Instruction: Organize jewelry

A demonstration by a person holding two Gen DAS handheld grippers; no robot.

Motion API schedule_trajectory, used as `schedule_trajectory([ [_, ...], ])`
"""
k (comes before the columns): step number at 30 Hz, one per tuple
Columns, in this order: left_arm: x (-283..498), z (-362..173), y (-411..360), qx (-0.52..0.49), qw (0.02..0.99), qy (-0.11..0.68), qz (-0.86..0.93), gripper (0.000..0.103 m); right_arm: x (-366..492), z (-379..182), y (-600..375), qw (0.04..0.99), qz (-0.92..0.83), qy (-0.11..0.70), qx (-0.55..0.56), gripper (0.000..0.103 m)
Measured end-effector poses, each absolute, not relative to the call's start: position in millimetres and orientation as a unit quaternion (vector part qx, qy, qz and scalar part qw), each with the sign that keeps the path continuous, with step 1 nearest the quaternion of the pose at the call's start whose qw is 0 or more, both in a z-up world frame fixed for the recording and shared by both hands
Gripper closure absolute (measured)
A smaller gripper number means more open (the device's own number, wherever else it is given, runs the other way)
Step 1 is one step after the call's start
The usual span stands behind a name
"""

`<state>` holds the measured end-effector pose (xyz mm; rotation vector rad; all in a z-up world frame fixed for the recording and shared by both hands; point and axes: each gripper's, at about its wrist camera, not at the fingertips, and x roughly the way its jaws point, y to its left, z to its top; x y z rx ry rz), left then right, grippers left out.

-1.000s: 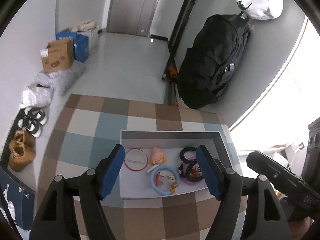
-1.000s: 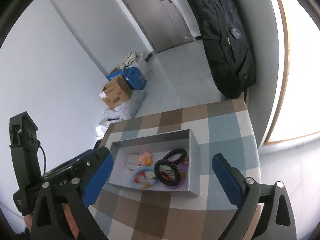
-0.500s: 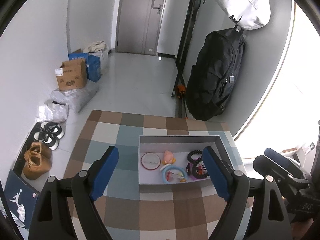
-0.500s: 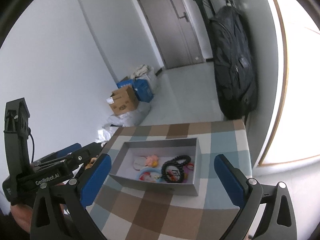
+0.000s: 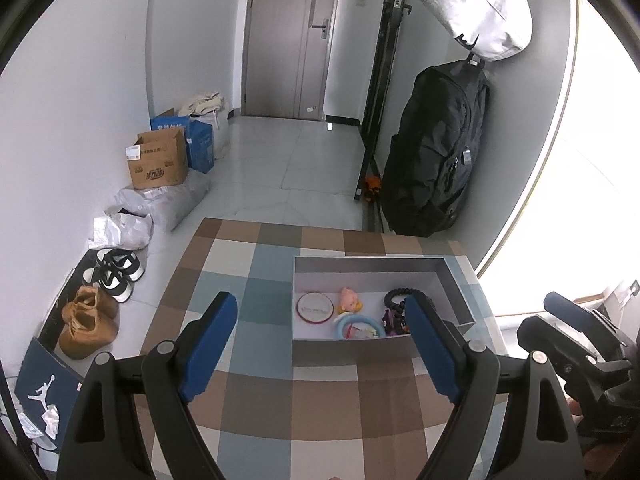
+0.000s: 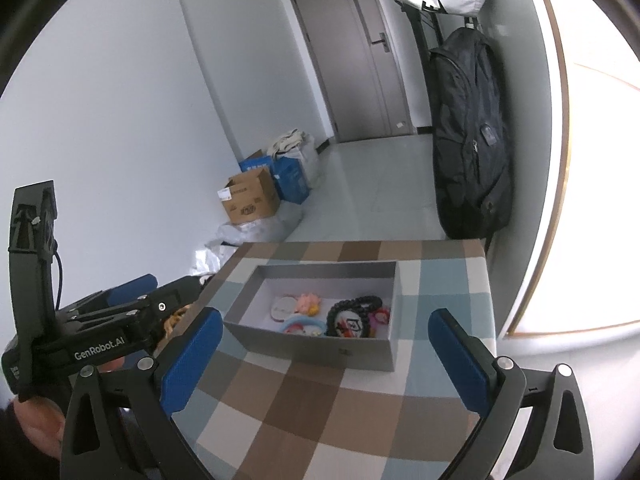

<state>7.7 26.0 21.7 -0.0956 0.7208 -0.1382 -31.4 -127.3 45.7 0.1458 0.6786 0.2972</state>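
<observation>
A grey open box [image 5: 370, 266] [image 6: 320, 350] stands on a checked tablecloth. In it lie a red ring [image 5: 315, 308], a pink figure [image 5: 349, 298], a blue ring [image 5: 357, 326], a black bead bracelet [image 5: 398, 295] [image 6: 354, 305] and a purple piece [image 6: 380, 316]. My left gripper [image 5: 320, 328] is open and empty, held above the table in front of the box. My right gripper [image 6: 326, 344] is open and empty, also in front of the box. Each gripper shows at the edge of the other's view.
The table [image 5: 248, 280] ends just behind the box. Beyond it are a black backpack [image 5: 436, 152], a white bag [image 5: 480, 8], cardboard boxes [image 5: 160, 160], plastic bags and shoes [image 5: 116, 272] on the floor, and a closed door [image 5: 292, 40].
Both grippers have pulled back and up from the box, which looks smaller and farther. Both stayed open and empty.
</observation>
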Motion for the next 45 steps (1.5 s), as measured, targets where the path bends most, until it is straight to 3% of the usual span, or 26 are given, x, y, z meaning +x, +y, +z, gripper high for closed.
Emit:
schedule_trajectory([
  [45, 5.2, 23.2, 18.0, -0.042, 0.931, 0.352, -0.083, 0.02, -29.3, 42.4, -131.0, 0.926, 0.139, 0.341, 0.079, 0.0],
])
